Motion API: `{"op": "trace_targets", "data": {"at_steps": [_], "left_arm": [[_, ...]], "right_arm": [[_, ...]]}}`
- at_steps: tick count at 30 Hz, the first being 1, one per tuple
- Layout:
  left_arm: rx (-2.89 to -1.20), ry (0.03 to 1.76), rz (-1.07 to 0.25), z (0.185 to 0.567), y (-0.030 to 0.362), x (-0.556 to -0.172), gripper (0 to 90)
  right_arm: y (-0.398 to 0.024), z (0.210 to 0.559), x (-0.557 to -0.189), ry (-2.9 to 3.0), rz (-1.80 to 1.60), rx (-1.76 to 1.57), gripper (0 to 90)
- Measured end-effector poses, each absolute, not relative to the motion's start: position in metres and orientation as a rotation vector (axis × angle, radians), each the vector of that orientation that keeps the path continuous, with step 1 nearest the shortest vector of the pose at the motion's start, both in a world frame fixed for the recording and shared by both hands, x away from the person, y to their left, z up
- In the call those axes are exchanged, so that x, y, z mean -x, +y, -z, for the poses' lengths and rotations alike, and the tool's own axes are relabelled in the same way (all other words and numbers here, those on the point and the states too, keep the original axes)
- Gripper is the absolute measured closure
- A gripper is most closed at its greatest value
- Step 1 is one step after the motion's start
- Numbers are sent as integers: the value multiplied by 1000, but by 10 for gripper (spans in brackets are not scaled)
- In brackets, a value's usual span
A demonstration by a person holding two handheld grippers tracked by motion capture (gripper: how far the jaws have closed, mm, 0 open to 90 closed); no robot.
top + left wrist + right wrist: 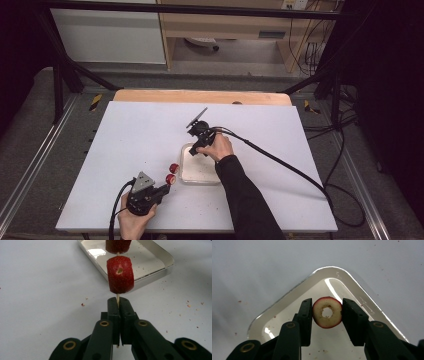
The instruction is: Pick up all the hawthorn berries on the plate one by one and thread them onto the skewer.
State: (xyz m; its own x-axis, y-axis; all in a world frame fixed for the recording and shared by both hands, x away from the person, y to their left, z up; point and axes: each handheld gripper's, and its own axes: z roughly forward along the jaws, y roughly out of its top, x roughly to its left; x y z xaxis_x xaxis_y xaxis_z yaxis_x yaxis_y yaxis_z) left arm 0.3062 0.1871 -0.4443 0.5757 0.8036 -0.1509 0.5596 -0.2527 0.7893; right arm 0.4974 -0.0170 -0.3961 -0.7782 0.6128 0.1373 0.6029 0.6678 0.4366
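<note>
My left gripper is shut on the lower end of a thin wooden skewer. Two red strawberry pieces are threaded on it, one close and one farther up. In the high view this gripper sits near the table's front edge, and the skewered pieces point toward the tray. My right gripper is shut on a round strawberry slice, pale inside with a hole through its middle. It holds the slice just above the tray's corner. From above, the right gripper is over the tray's far left corner.
The shallow shiny tray lies mid-table on a white board dotted with small red crumbs. A black cable trails right from the right gripper. A wooden strip edges the board's far side, and metal frame rails flank the table.
</note>
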Motion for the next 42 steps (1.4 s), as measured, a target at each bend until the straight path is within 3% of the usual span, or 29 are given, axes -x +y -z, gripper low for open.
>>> {"op": "trace_targets", "data": {"at_steps": [23, 42], "left_arm": [[-1934, 1052, -359, 443, 136, -302, 883], [-1832, 1112, -301, 447, 106, -297, 883]], "right_arm": [[-101, 387, -437, 2424, -1485, -1345, 620], [-118, 397, -412, 2082, -1876, -1410, 620]]}}
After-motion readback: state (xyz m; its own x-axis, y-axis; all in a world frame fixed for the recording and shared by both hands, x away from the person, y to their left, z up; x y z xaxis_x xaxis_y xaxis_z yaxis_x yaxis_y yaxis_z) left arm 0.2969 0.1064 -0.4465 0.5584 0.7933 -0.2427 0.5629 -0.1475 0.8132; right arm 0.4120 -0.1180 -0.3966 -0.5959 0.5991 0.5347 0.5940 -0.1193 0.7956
